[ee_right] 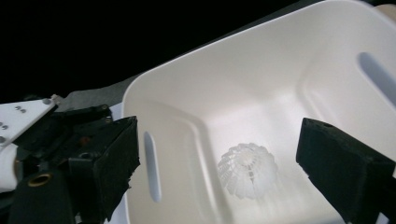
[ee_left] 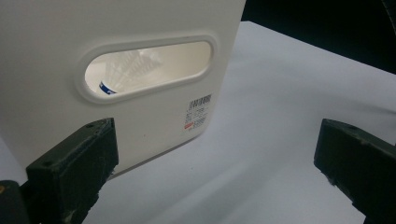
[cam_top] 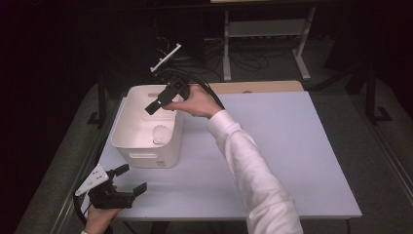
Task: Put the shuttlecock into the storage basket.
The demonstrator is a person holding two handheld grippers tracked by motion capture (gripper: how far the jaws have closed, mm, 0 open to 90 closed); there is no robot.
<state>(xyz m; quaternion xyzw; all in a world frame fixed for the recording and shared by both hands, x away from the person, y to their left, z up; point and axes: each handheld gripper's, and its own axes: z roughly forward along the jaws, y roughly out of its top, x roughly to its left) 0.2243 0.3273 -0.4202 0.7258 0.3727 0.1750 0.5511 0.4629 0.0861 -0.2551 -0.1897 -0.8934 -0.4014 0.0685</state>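
The white bin [cam_top: 146, 129] stands on the left part of the worktop [cam_top: 292, 146]. A small label [ee_left: 198, 112] sits on its near wall, below the handle slot; the print has black lines and a little red, but it is too small to read. The shuttlecock [ee_right: 247, 170] lies on the floor of the bin, close to that near wall. Through the slot, its white feathers [ee_left: 133, 65] and a blue band [ee_left: 106, 88] show, and the rest is hidden by the wall. Its skirt faces up toward the right gripper [cam_top: 163, 100], so its long axis is roughly upright; the cork is not visible. The right gripper hovers above the bin, with jaws apart and nothing between them. The left gripper [cam_top: 127, 180] rests near the bin's front, jaws wide apart and empty.
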